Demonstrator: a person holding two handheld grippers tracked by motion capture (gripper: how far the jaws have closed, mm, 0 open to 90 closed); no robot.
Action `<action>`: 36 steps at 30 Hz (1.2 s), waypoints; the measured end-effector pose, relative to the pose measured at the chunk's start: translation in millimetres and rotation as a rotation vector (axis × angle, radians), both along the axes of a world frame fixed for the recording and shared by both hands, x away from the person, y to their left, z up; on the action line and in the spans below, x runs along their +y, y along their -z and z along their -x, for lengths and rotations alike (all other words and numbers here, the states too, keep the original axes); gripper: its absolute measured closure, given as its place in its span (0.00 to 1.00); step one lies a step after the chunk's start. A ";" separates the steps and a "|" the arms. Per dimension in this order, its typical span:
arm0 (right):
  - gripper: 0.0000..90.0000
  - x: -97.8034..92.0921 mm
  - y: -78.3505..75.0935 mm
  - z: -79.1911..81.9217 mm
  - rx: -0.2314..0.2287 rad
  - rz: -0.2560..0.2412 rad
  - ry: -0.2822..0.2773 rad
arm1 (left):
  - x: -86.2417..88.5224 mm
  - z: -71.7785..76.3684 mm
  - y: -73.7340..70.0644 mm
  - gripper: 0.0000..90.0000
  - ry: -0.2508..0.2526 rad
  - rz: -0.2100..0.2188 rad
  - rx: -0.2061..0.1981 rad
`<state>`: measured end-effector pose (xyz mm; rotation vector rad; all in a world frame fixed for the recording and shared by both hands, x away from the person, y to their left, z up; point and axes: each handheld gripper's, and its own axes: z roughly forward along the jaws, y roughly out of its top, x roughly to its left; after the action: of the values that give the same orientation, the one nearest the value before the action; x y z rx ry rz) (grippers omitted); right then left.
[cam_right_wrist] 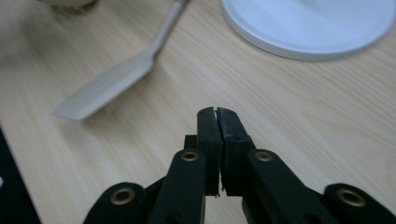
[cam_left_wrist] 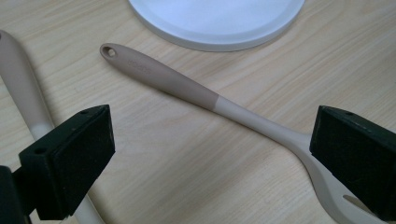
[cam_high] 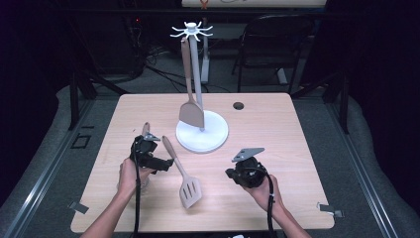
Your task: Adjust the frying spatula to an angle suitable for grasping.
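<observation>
Two slotted-type utensils lie flat on the wooden table [cam_high: 277, 129], and a third, a solid turner [cam_high: 190, 111], hangs from the hooked top of the white utensil stand [cam_high: 202, 133]; the stand's round base otherwise carries nothing.

The slotted spatula [cam_left_wrist: 196, 91] lies just ahead of the left gripper [cam_left_wrist: 210, 154], between the lines of its two black jaws, which stand wide apart with nothing in them. Its long axis runs diagonally across that gripper's view: the brown handle end with the hanging hole points up and away toward the stand's base, and the pale slotted blade runs under the right-hand jaw. In the high view the blade [cam_high: 191, 192] sits nearer the person than the gripper, the handle passing just beside it.

A second utensil handle [cam_left_wrist: 23, 88] lies to the other side, passing behind the left-hand jaw; its head cannot be made out.

The right gripper [cam_right_wrist: 217, 114] has its jaws pressed together, empty, held low over bare table. The spatula's blade lies ahead of it and to its left, well apart; the stand's base is ahead to its right.
</observation>
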<state>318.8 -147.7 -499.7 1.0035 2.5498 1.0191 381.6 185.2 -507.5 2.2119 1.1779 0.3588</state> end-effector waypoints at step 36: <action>1.00 97.1 55.0 22.4 0.110 0.110 -0.306 | -18.8 0.2 14.6 0.04 -0.006 -0.031 0.054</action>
<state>296.4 -50.5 -554.6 0.6716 2.8788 0.9027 381.5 166.4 -522.0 2.2582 1.2149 0.3241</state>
